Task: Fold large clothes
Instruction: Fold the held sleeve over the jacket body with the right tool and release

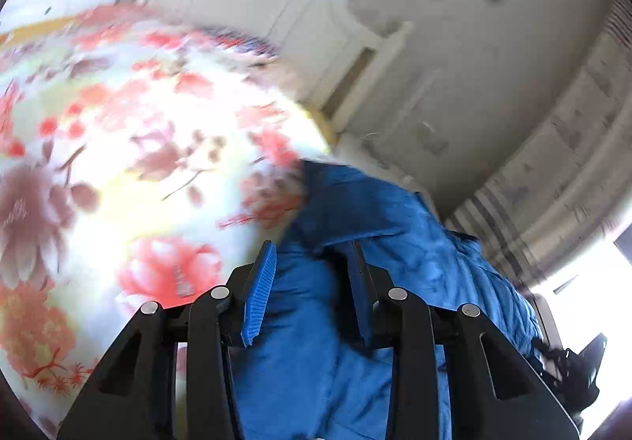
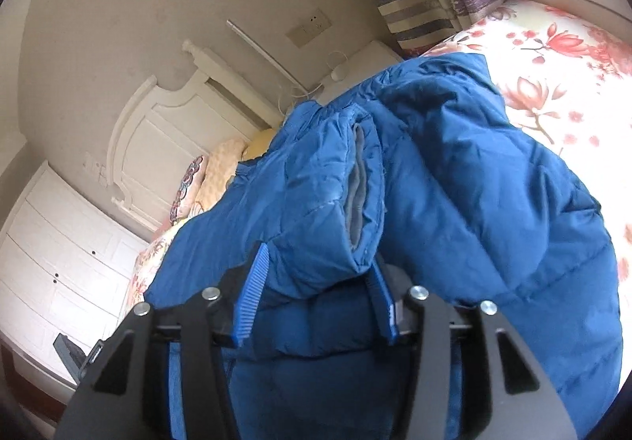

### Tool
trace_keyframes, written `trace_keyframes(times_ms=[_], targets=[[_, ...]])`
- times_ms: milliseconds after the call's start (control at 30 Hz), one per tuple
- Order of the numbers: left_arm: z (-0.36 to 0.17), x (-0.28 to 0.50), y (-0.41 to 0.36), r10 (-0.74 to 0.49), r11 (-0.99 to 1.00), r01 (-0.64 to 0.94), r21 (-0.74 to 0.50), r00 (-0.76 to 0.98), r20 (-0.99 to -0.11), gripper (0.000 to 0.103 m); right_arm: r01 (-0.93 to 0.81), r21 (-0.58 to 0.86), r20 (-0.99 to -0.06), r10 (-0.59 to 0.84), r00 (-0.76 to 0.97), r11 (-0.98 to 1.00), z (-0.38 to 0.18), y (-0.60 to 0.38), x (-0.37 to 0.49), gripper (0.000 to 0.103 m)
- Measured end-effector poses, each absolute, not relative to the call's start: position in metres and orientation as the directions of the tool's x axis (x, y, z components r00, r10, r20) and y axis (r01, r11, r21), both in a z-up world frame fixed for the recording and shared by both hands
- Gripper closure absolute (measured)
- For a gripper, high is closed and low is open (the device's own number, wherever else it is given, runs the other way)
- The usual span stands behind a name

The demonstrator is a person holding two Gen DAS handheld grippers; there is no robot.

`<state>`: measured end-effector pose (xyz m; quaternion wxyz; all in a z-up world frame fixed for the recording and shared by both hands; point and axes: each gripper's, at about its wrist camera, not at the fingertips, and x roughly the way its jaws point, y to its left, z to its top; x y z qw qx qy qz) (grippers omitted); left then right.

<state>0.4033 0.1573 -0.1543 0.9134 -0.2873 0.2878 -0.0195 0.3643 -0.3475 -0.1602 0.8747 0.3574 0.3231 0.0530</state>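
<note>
A large blue padded jacket [image 2: 454, 179] hangs lifted over a bed with a red floral sheet [image 2: 553, 61]. My right gripper [image 2: 316, 270] is shut on a thick fold of it; a sleeve cuff with grey lining [image 2: 357, 187] sticks up between the fingers. In the left wrist view my left gripper [image 1: 312, 262] is shut on another bunch of the jacket [image 1: 379, 226], which fills the space between the blue pads [image 1: 260, 290]. The floral sheet [image 1: 118, 147] is blurred to its left.
A white headboard [image 2: 158, 140] and pillows [image 2: 221, 167] lie at the bed's far end. A white dresser [image 2: 59, 254] stands at left. A striped curtain [image 2: 418, 1] and a wall socket [image 2: 312, 27] are behind. A dark object [image 1: 580, 369] shows at lower right.
</note>
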Motion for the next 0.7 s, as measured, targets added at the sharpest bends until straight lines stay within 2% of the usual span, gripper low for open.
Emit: trace_keyframes(times_ms=[33, 100, 200, 333, 400, 500, 567, 633, 700], targets=[[-0.156, 0.403, 0.158, -0.197, 0.831, -0.144, -0.538, 0.827, -0.527, 0.073, 0.132, 0.652, -0.533, 0.328, 0.780, 0.746, -0.159, -0.344, 0.365, 0.080], [-0.157, 0.405, 0.158, -0.189, 0.833, -0.158, -0.531, 0.820, -0.540, 0.073, 0.107, 0.641, -0.513, 0.321, 0.796, 0.760, -0.151, -0.336, 0.361, 0.086], [-0.157, 0.405, 0.157, -0.183, 0.835, -0.165, -0.526, 0.817, -0.547, 0.073, 0.048, 0.604, -0.454, 0.295, 0.841, 0.795, -0.123, -0.331, 0.347, 0.088], [-0.159, 0.407, 0.157, -0.183, 0.833, -0.177, -0.524, 0.806, -0.563, 0.073, 0.101, 0.589, -0.484, 0.250, 0.839, 0.802, -0.123, -0.345, 0.339, 0.088], [-0.161, 0.409, 0.156, -0.184, 0.834, -0.181, -0.522, 0.799, -0.572, 0.073, 0.163, 0.572, -0.545, 0.224, 0.808, 0.804, -0.141, -0.354, 0.344, 0.086], [-0.162, 0.408, 0.156, -0.179, 0.834, -0.184, -0.521, 0.803, -0.569, 0.073, 0.181, 0.553, -0.601, 0.239, 0.763, 0.813, -0.158, -0.355, 0.343, 0.072], [-0.162, 0.406, 0.157, -0.175, 0.834, -0.185, -0.520, 0.805, -0.567, 0.073, 0.245, 0.499, -0.622, 0.147, 0.769, 0.831, -0.148, -0.354, 0.334, 0.067], [-0.164, 0.407, 0.157, -0.175, 0.834, -0.189, -0.518, 0.800, -0.574, 0.073, 0.331, 0.380, -0.586, -0.052, 0.809, 0.864, -0.120, -0.347, 0.317, 0.065], [-0.164, 0.408, 0.156, -0.174, 0.835, -0.193, -0.516, 0.796, -0.580, 0.073, 0.263, 0.330, -0.525, -0.056, 0.849, 0.906, -0.097, -0.332, 0.315, 0.062]])
